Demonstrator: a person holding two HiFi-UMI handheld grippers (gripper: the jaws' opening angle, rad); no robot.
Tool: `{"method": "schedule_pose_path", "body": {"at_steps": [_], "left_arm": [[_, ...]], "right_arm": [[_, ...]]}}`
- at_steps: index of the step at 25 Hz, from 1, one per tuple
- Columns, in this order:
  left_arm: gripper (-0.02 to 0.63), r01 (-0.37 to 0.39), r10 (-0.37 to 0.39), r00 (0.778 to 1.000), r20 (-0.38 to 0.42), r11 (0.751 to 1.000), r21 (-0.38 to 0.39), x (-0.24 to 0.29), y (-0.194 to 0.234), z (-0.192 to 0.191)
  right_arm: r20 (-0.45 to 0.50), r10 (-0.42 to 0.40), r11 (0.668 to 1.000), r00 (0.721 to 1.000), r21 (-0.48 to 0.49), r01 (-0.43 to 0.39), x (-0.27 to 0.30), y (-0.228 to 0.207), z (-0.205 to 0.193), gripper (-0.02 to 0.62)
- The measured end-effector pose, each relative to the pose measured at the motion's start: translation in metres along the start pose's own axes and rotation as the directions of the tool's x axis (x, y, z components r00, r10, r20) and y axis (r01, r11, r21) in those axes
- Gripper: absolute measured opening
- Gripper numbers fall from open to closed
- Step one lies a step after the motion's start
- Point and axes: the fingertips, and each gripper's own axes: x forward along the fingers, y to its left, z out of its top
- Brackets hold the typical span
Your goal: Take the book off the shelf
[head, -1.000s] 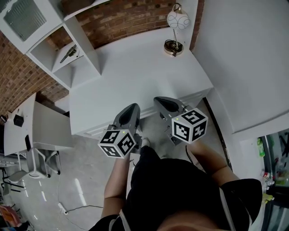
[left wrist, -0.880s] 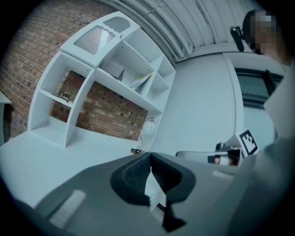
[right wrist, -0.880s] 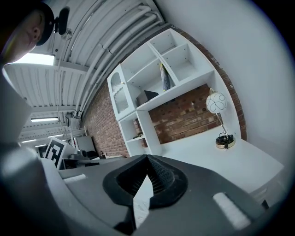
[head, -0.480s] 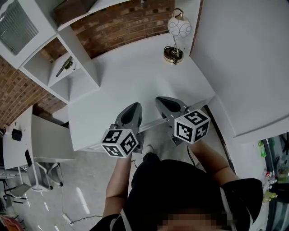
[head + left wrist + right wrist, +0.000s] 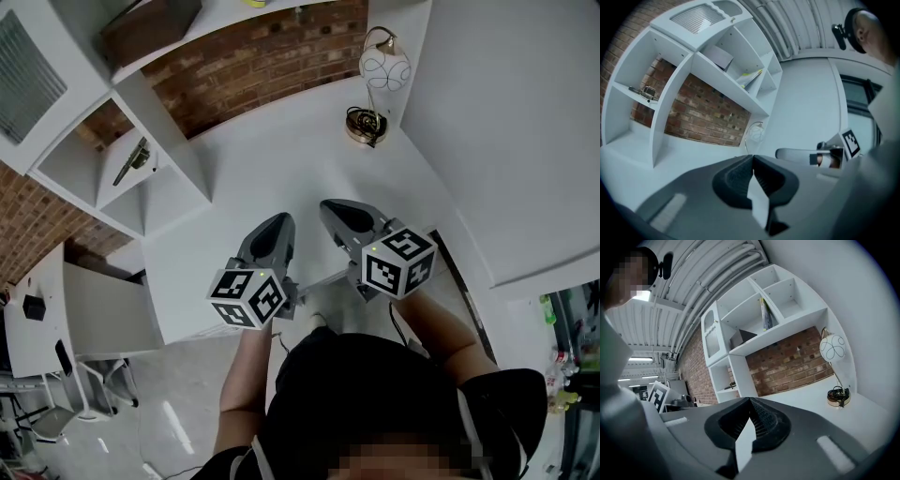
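A thin yellow-green book [image 5: 765, 315] stands upright in an upper compartment of the white shelf unit [image 5: 740, 366], high above the desk. In the left gripper view the same book [image 5: 752, 78] leans in its compartment. Both grippers hover side by side over the near edge of the white desk [image 5: 272, 159], well short of the shelf and far below the book. My left gripper [image 5: 278, 222] is shut with nothing in it, its tips [image 5: 753, 157] meeting. The right gripper [image 5: 336, 208] is likewise shut and empty, its jaws [image 5: 750, 399] closed in a line.
A box [image 5: 743, 337] sits on the shelf left of the book. A globe lamp [image 5: 380, 70] stands at the desk's back right corner against the white wall. A small metal object [image 5: 131, 161] lies in a lower shelf compartment. A low white table [image 5: 103, 309] stands left of the desk.
The person has stepped toward the desk. Both grippers, shut throughout, were over the floor in front of the desk and now reach over its near edge.
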Motion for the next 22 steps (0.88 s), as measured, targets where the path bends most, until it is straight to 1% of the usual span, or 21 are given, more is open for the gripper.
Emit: {"method": "schedule_pose_path", "body": {"at_steps": [7, 12, 16, 22], "left_arm": [[0.005, 0.043, -0.043, 0.999, -0.008, 0.999, 0.020, 0.015, 0.033, 0.019], [0.005, 0.061, -0.061, 0.998, -0.003, 0.995, 0.073, 0.020, 0.052, 0.038], [0.005, 0.071, -0.072, 0.997, 0.015, 0.994, 0.083, 0.019, 0.067, 0.052], [0.005, 0.084, -0.088, 0.996, 0.033, 0.992, 0.098, 0.024, 0.070, 0.066]], "right_arm": [[0.006, -0.031, 0.999, 1.000, -0.021, 0.031, 0.040, -0.004, 0.014, 0.000], [0.023, -0.059, 0.997, 0.998, -0.045, 0.060, 0.064, -0.005, 0.029, 0.000], [0.033, -0.073, 0.995, 0.997, -0.068, 0.075, 0.079, -0.001, 0.038, 0.000], [0.055, -0.097, 0.992, 0.994, -0.081, 0.101, 0.088, 0.000, 0.049, 0.000]]}}
